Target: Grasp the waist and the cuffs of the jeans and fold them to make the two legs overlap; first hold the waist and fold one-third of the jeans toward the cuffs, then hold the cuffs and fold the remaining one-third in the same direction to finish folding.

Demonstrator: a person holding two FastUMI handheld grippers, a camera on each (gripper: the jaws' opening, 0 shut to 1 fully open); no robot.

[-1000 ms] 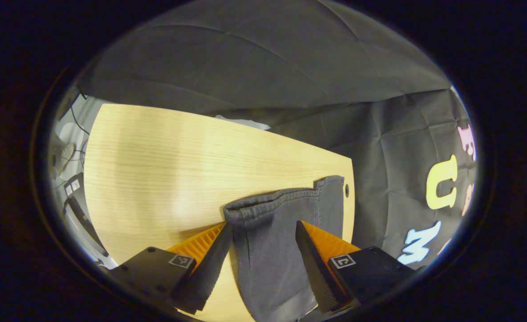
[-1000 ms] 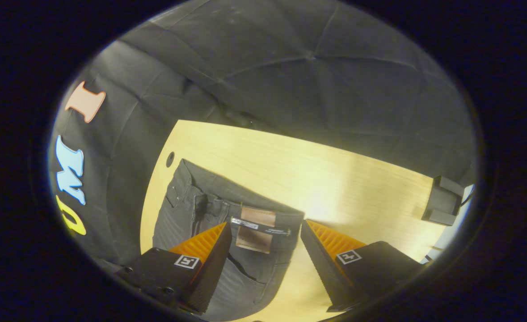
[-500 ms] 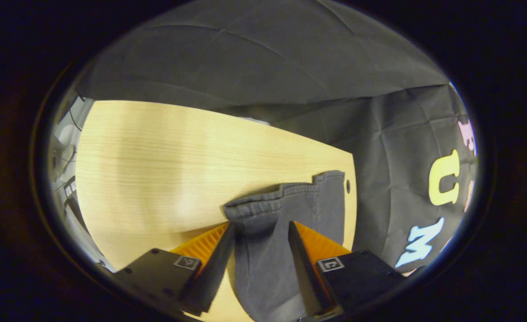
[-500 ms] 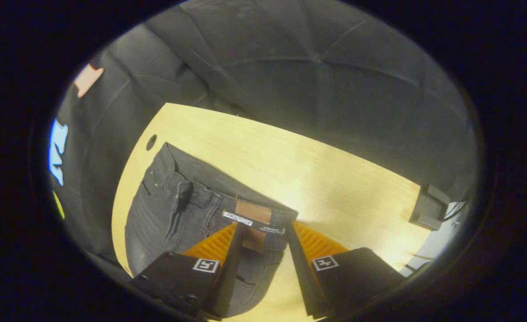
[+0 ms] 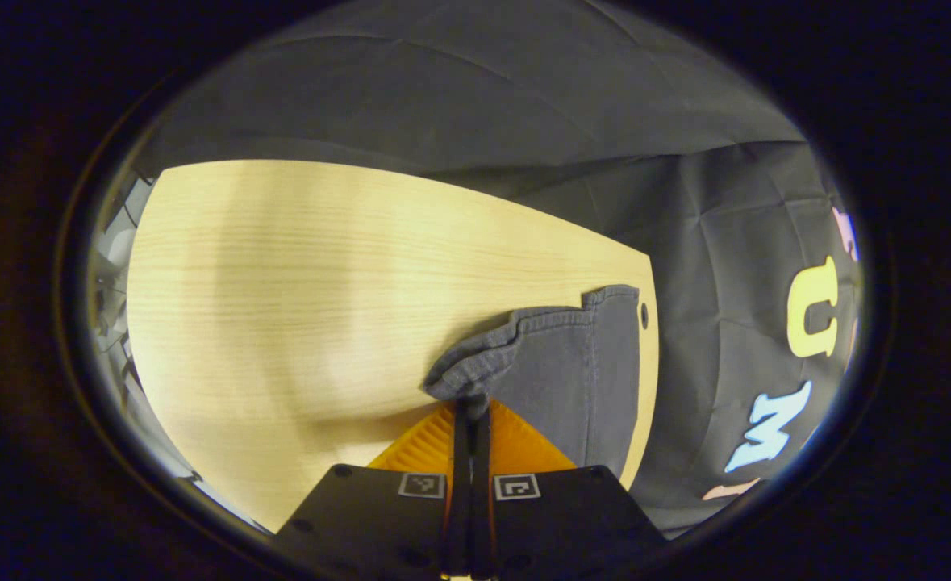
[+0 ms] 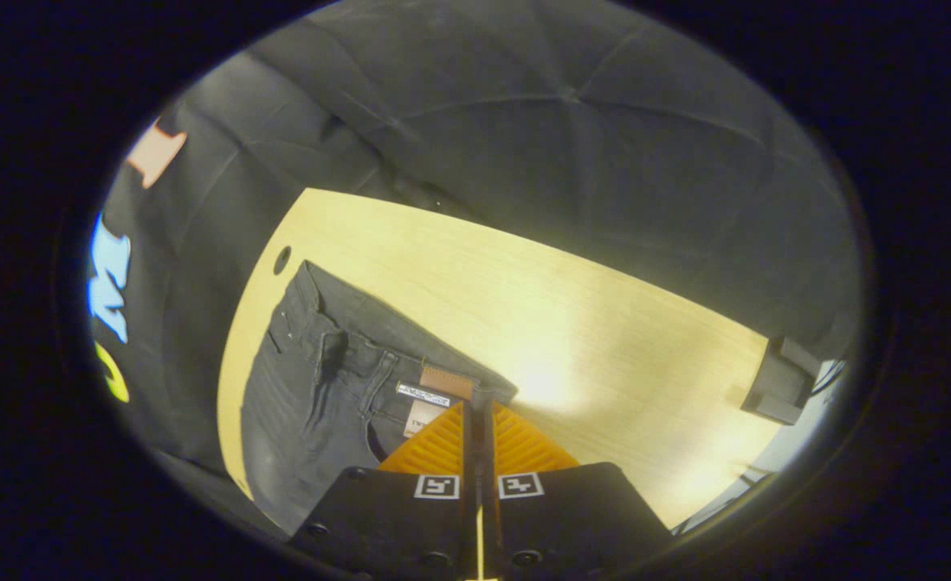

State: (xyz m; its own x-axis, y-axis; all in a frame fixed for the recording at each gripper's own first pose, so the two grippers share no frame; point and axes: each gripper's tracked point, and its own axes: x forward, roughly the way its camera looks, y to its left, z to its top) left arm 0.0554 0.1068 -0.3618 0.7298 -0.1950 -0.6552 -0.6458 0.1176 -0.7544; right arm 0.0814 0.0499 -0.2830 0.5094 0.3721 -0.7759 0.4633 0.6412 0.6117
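Dark grey jeans lie on the light wooden table. In the left gripper view their cuffs point(image 5: 556, 355) rest near the table's right end, and my left gripper point(image 5: 471, 403) is shut on the near cuff's hem, which bunches up at the fingertips. In the right gripper view the waist point(image 6: 338, 363) with its brown patch point(image 6: 445, 379) lies at the table's left end. My right gripper point(image 6: 481, 399) is shut on the waistband's near corner, beside the patch.
The table point(image 5: 298, 274) stretches bare to the left in the left gripper view, and a small round hole point(image 5: 644, 313) sits by its end edge. A black box point(image 6: 782, 379) stands at the table's right edge in the right gripper view. Black cloth walls surround the table.
Both grippers stood open over the jeans a second ago. The left has since shut on the cuff hem and the right on the waistband corner, lifting and bunching the fabric slightly.
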